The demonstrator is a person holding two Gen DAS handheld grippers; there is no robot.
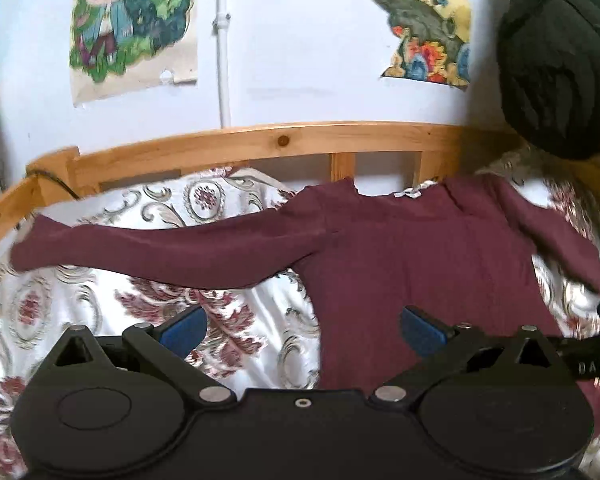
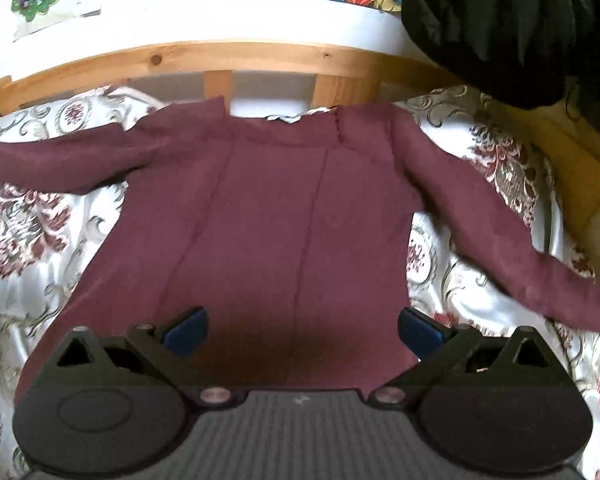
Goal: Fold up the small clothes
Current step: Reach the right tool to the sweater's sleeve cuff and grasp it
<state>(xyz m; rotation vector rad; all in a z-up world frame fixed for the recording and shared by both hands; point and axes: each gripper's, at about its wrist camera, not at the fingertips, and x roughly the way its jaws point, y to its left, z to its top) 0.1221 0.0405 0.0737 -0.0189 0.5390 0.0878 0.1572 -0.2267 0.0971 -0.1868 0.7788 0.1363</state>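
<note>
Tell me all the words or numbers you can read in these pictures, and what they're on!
"DAB": pale letters on a black strap or bar at the right edge of the left wrist view; it may be cut off.
Cartoon-girl poster: only a drawing, no words readable.
Colourful poster: no words readable.
Small pale mark on the right tool's ribbed grey body: too small to read.
Maroon shirt: no text visible.

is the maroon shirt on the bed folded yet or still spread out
Spread out. The maroon shirt lies flat on the patterned bedspread, both sleeves stretched to the sides, no fold visible. Both grippers, left and right, are open and empty.
</note>
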